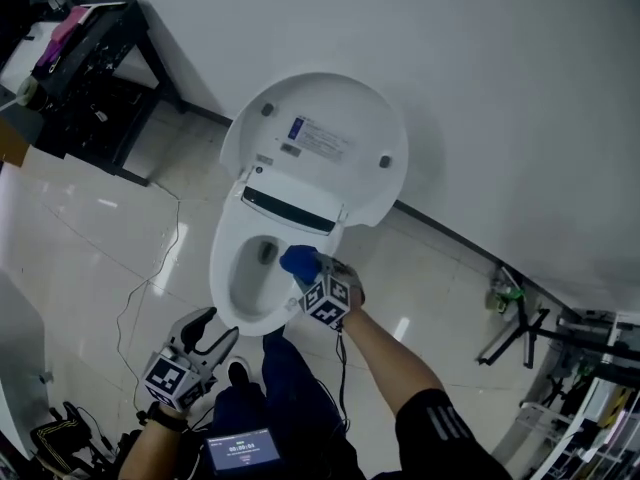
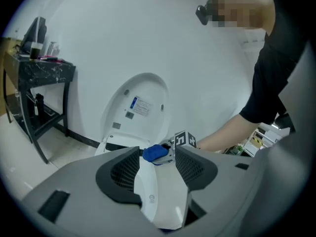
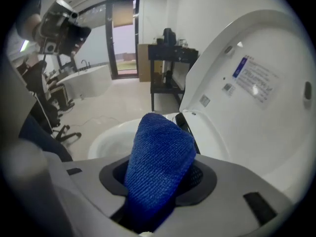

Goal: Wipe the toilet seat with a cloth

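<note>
A white toilet stands with its lid (image 1: 320, 143) raised against the wall, its seat (image 1: 225, 268) down around the bowl. My right gripper (image 1: 308, 266) is shut on a blue cloth (image 1: 298, 260) at the seat's right rear side, near the hinge. In the right gripper view the cloth (image 3: 158, 164) bulges out between the jaws, with the seat rim (image 3: 113, 135) beyond. My left gripper (image 1: 218, 328) stands open, nothing in it, just off the toilet's front edge. In the left gripper view the cloth (image 2: 155, 152) shows past the open jaws.
A black table (image 1: 95, 78) with clutter stands at the back left by the wall. A thin cable (image 1: 150, 278) trails over the tiled floor left of the toilet. A folded metal stand (image 1: 520, 318) and shelving are at the right. The person's shoe (image 1: 240, 373) is before the bowl.
</note>
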